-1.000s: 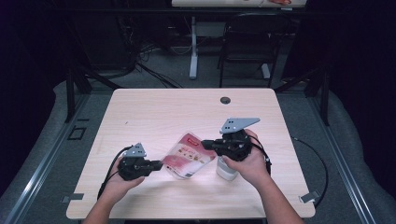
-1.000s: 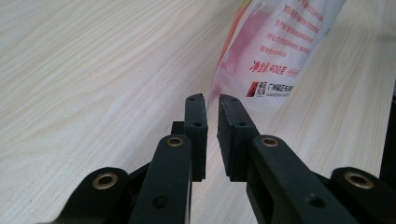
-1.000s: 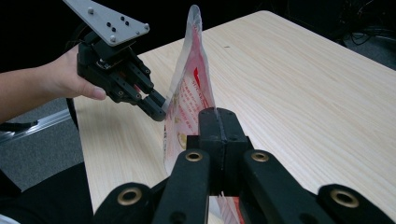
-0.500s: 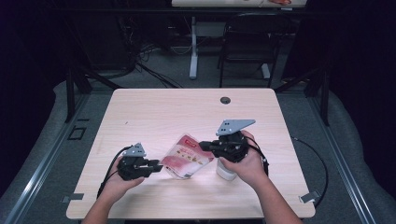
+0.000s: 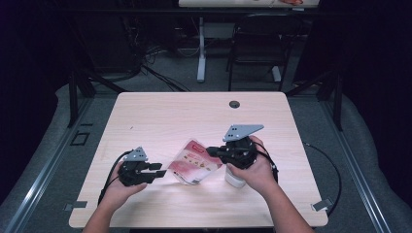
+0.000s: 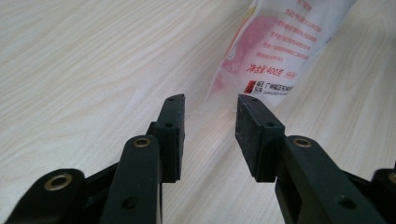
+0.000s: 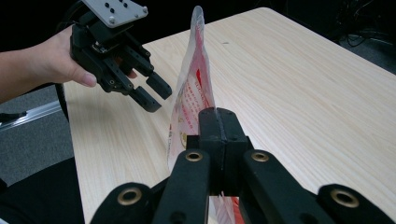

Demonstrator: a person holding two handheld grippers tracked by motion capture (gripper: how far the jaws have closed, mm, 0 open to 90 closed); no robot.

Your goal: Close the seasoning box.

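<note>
Where right tongs hide it, pouch edge clamped.

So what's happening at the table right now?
A person works two hand-held tools on a red and white pouch on the wooden table. The right tool is shut on the pouch's edge, holding it up. The left tool has just been opening; its jaws stand apart just short of the pouch's corner, nothing between them. A white container stands under the right hand.

Dim lab: bare wooden table, floor cables, spare chair.
</note>
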